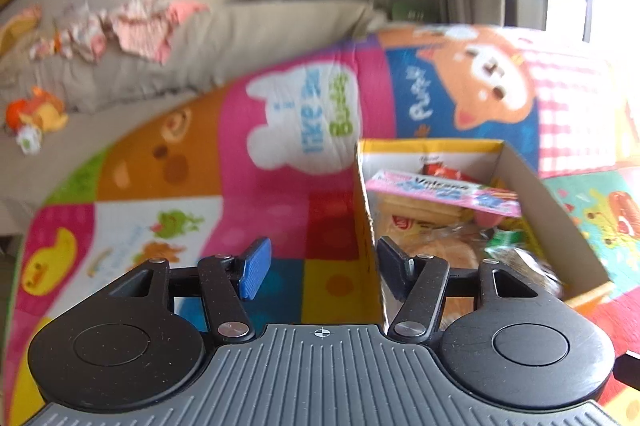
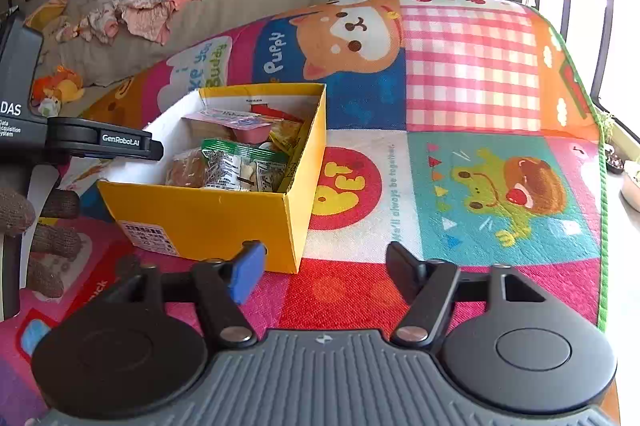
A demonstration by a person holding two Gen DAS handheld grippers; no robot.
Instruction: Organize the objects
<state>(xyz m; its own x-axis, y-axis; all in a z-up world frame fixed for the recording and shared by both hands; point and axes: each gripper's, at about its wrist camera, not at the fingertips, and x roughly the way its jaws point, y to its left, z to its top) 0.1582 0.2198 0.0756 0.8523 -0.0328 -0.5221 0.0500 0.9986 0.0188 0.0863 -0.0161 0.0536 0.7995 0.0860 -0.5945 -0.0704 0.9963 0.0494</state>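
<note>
- Yellow cardboard makes the box, an open rectangular carton with a white inner wall and a printed label on its near face; it stands on the play mat.
- From the right wrist view the box lies just beyond the left finger of the right gripper, a little to the left of the gap.
- Right gripper's jaws stand wide apart and hold nothing; only the red woven mat shows between them.
- From the left wrist view the box is near and to the right, and its thin near-left wall rises between the fingers of the left gripper.
- Left gripper's jaws are also spread wide, and the pads do not press on the wall.
- Inside the box lie snacks: a flat pink packet with glossy printed film on top, a crinkly clear bag with a green strip, and a brown bread-like piece.
- Each gripper has one ribbed blue pad and one black finger, on black arms over a grooved grey body.
- A gloved hand in brown knit is at the far left of the right wrist view.
- The mat is soft, with bright cartoon patches.
</note>
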